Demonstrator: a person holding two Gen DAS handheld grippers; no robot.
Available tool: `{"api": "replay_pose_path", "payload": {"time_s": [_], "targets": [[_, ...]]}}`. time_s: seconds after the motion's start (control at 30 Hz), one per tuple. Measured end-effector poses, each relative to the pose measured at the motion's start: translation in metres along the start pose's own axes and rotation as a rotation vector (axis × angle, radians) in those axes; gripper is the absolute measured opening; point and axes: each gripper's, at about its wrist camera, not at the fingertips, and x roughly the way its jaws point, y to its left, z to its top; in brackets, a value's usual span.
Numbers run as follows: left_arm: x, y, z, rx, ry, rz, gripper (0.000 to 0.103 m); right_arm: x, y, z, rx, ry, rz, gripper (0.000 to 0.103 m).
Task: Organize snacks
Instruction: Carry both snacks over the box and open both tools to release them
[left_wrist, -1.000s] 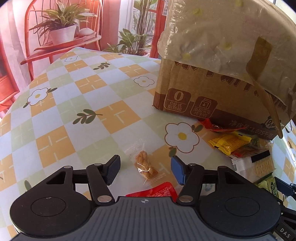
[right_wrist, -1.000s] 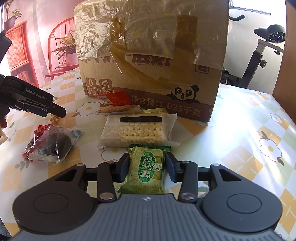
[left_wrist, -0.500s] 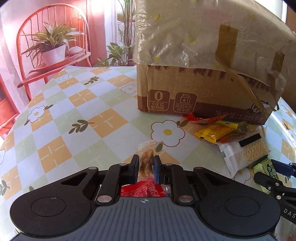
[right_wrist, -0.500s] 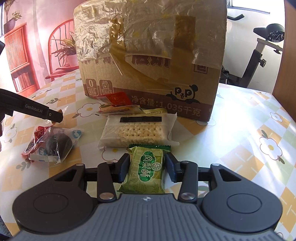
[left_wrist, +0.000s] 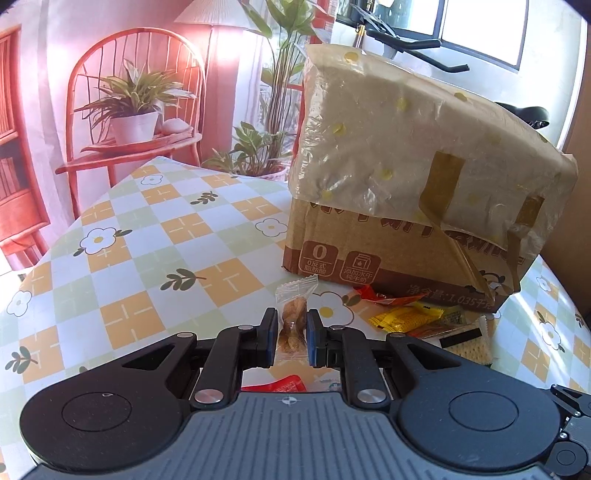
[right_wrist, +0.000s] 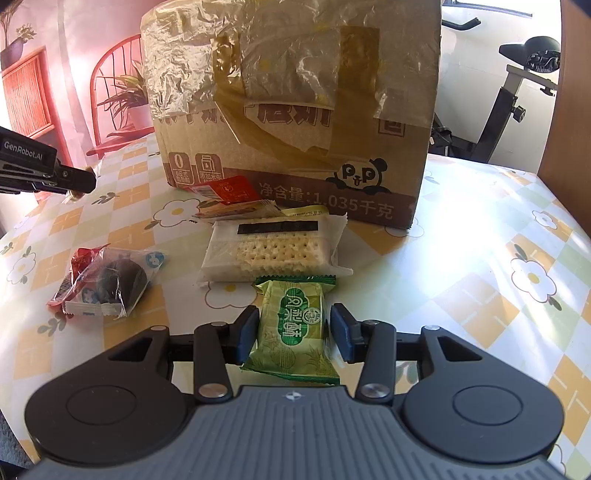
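My left gripper (left_wrist: 291, 330) is shut on a small clear packet with a twisted fried snack (left_wrist: 293, 314) and holds it above the checked tablecloth (left_wrist: 147, 258). In the right wrist view the left gripper's fingertips (right_wrist: 74, 181) reach in from the left edge. My right gripper (right_wrist: 293, 332) is shut on a green snack packet (right_wrist: 295, 325), low over the table in front of a tall cardboard box (right_wrist: 295, 110) wrapped in plastic and tape. Seen from the left wrist, the box (left_wrist: 406, 184) stands to the right.
A cracker pack (right_wrist: 273, 254) lies just beyond the green packet. At the box's foot lie a red packet (right_wrist: 232, 190) and a yellow packet (left_wrist: 402, 319). A dark cookie packet (right_wrist: 114, 284) sits left. A red chair with a potted plant (left_wrist: 133, 122) stands behind the table.
My left gripper closed on the twisted snack packet and lifted it off the table, tilting up toward the box. The right gripper and its green packet stayed put.
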Motion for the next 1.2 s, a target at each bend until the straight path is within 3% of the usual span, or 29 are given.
{"api": "replay_pose_path", "payload": {"time_s": [0.23,0.57,0.93,1.07,1.2], "targets": [[-0.009,-0.003,0.001,0.018,-0.030,-0.020,0.017,-0.005,-0.001,0.000,0.003,-0.004,0.007,0.040],[-0.025,-0.004,0.033,0.035,-0.124,-0.051,0.017,-0.042,-0.009,0.029,-0.011,-0.162,-0.032,0.040],[-0.051,-0.038,0.119,0.070,-0.309,-0.131,0.017,-0.087,-0.014,0.152,-0.080,-0.427,0.006,0.040],[-0.045,-0.057,0.154,0.107,-0.344,-0.138,0.017,-0.078,-0.014,0.196,-0.121,-0.453,0.008,0.040],[-0.020,-0.068,0.184,0.092,-0.307,-0.150,0.017,-0.047,-0.020,0.231,-0.105,-0.399,-0.015,0.040]]}}
